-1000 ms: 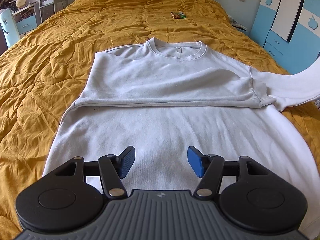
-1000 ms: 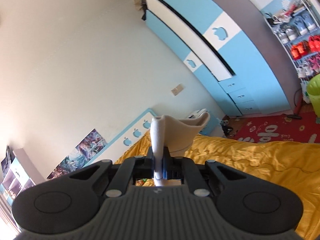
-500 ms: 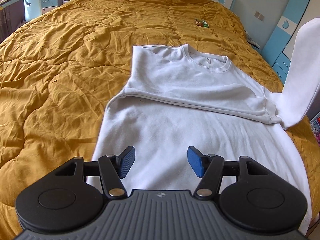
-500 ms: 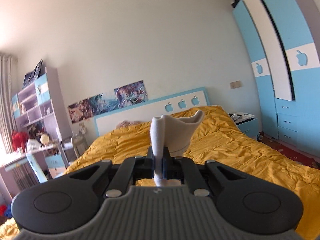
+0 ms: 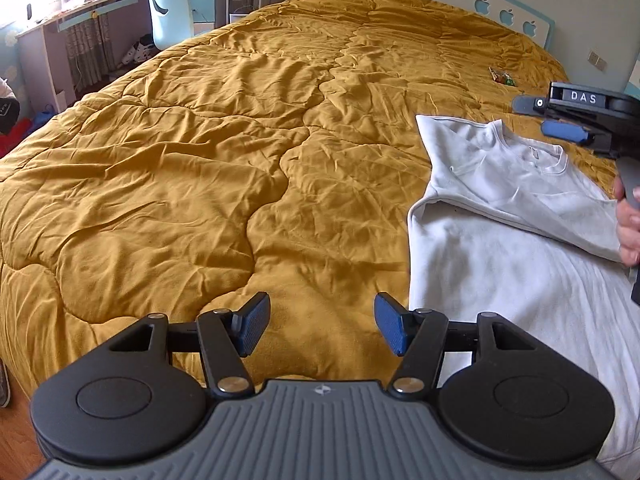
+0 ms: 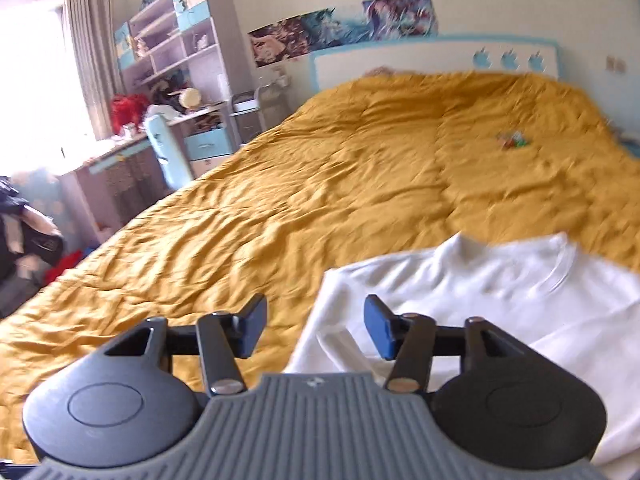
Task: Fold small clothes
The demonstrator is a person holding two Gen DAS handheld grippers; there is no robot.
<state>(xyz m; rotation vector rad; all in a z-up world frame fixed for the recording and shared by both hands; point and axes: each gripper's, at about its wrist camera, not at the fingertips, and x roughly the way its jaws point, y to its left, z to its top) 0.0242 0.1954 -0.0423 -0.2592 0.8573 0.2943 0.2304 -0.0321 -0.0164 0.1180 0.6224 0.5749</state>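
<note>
A mustard quilt (image 5: 224,168) covers the bed. The white sweatshirt (image 5: 516,264) lies flat along its right edge, collar toward the headboard, long axis head to foot. Left gripper (image 5: 322,330) and right gripper (image 6: 316,330) both hover spread, holding nothing.

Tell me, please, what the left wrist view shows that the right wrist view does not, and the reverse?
Only the left wrist view shows the right hand-held gripper from outside, open above the white sweatshirt, with the person's hand on its handle, and the open left hand-held gripper.

Only the right wrist view shows the posters and wall shelves.

Both show the sweatshirt, yellow quilt, apple headboard, blue chair and a small colourful item.
</note>
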